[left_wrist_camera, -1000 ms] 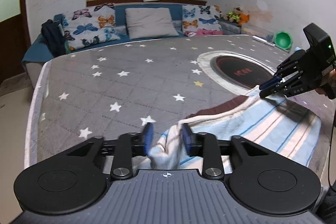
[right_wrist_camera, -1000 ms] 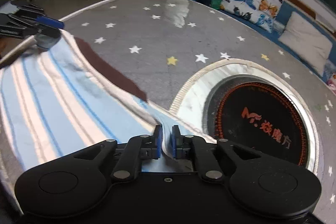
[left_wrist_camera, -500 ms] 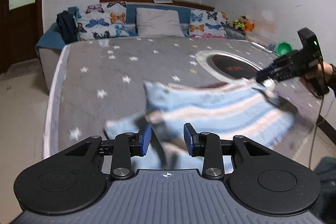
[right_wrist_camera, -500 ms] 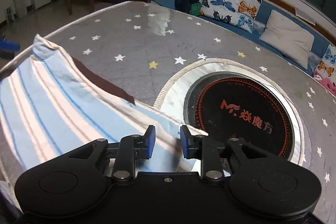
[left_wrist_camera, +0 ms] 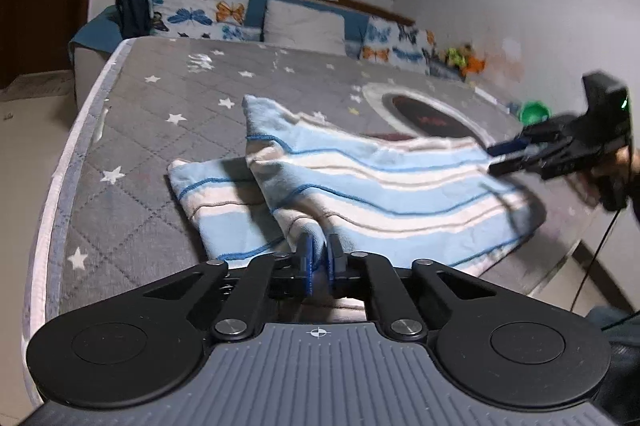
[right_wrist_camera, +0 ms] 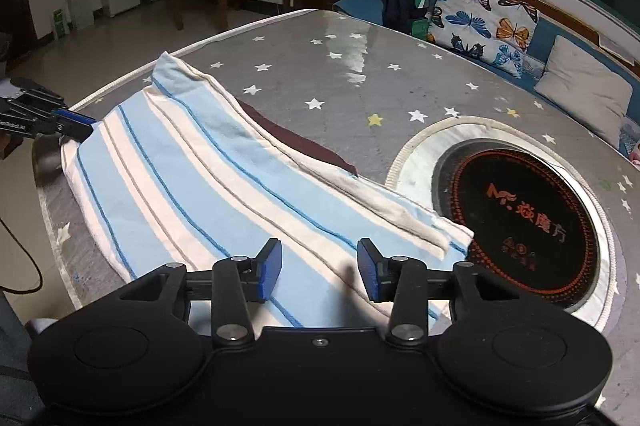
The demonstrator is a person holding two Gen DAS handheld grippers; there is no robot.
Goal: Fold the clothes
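Left wrist view shows the left gripper (left_wrist_camera: 319,260) clamped on a pinch of the striped cloth (left_wrist_camera: 380,186) at its near edge, blue pads close together with fabric bunched between them; half a second ago those pads stood apart over a blurred, moving cloth, so the grip on this edge is new. Right wrist view shows the right gripper (right_wrist_camera: 319,270) with its pads wide apart above the cloth (right_wrist_camera: 192,178), nothing between them; a second ago it was pinching the cloth's corner near the round black disc (right_wrist_camera: 520,214), so that corner has been let go.

The cloth lies on the grey star-patterned mattress (left_wrist_camera: 136,154), near its front edge, doubled over itself: an upper layer rests across a lower one that pokes out on the left, and a dark brown strip of something shows beyond its far edge. One corner on the far left stands up in a peak instead of lying flat.

My reading: one fold has been laid down and released on the right side, while the left takes hold for another fold or for tidying the loose left end; which of the two, I cannot tell.
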